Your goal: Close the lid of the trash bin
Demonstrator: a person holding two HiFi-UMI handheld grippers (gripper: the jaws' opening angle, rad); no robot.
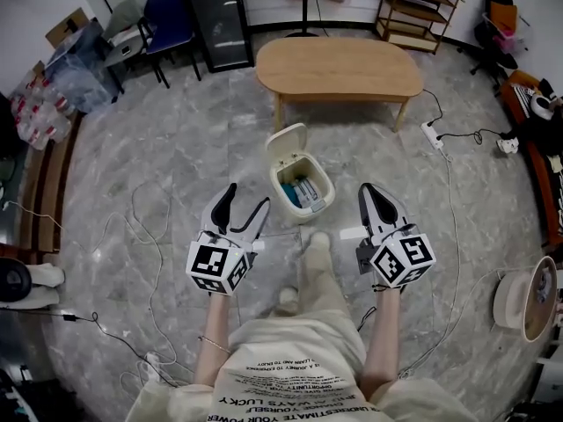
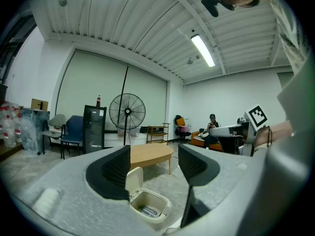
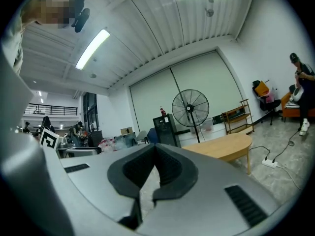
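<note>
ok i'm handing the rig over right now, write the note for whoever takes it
Left gripper: open, empty.
Right gripper: shut, empty.
Small cream plastic trash bin: on the floor ahead, between the two grippers, in front of the oval wooden table. Neither gripper touches it.
Its hinged lid stands up, open.
Done: nothing yet.
Left: swing the lid down shut.

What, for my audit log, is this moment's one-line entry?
lid: open, upright | left gripper: open, empty, facing bin | right gripper: shut, empty | contact: none
</note>
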